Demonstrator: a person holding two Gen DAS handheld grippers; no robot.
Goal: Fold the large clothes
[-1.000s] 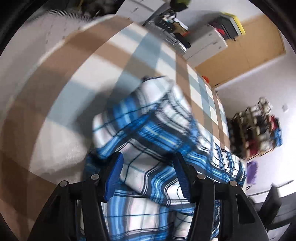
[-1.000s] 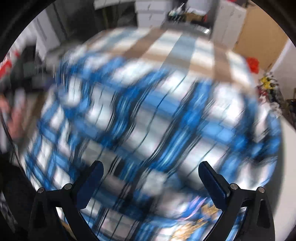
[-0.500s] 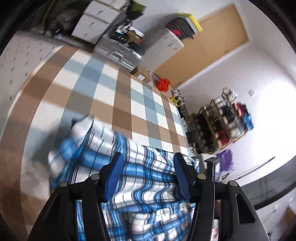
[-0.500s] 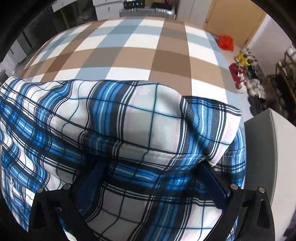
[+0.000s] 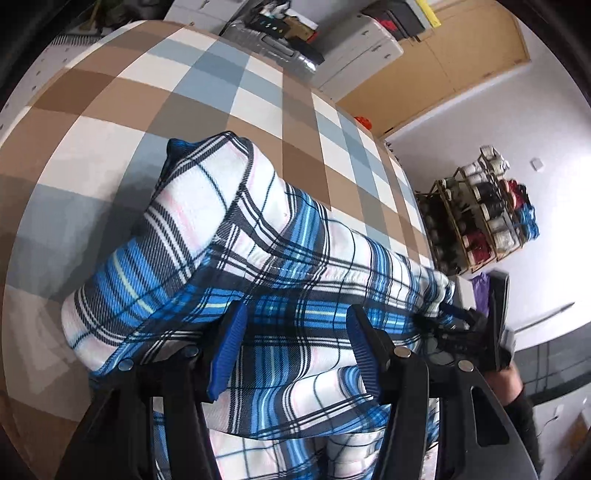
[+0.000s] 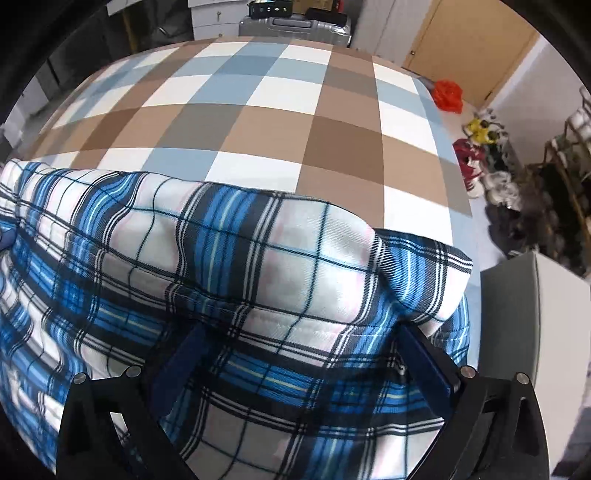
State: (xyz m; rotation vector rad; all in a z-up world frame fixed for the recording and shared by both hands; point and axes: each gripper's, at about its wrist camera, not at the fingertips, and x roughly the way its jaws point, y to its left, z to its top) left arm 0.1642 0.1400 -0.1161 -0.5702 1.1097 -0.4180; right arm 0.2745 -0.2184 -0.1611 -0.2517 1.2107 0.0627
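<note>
A blue, white and black plaid garment [image 5: 258,236] lies folded over in a thick roll on a checked brown, blue and white bed cover [image 5: 147,92]. My left gripper [image 5: 295,347] is open, its blue pads resting on the cloth just below the folded edge, near the garment's left end. The right gripper shows at the far right of the left wrist view [image 5: 461,328]. In the right wrist view the garment [image 6: 240,258] fills the lower half. My right gripper [image 6: 295,369] is open wide, its fingertips tucked under the folded edge near the right end.
The bed cover [image 6: 258,122] extends beyond the garment. A silver suitcase [image 6: 295,26] and white drawers stand behind the bed. A wooden door [image 6: 472,44], a red bag [image 6: 447,96], shoes and a shelf rack [image 5: 487,210] are to the right. A grey box [image 6: 524,332] sits beside the bed.
The garment has been brought over into a fold and laid down. The left gripper has dropped back onto the cloth. The right gripper stays at the fold's edge, slightly further back.
</note>
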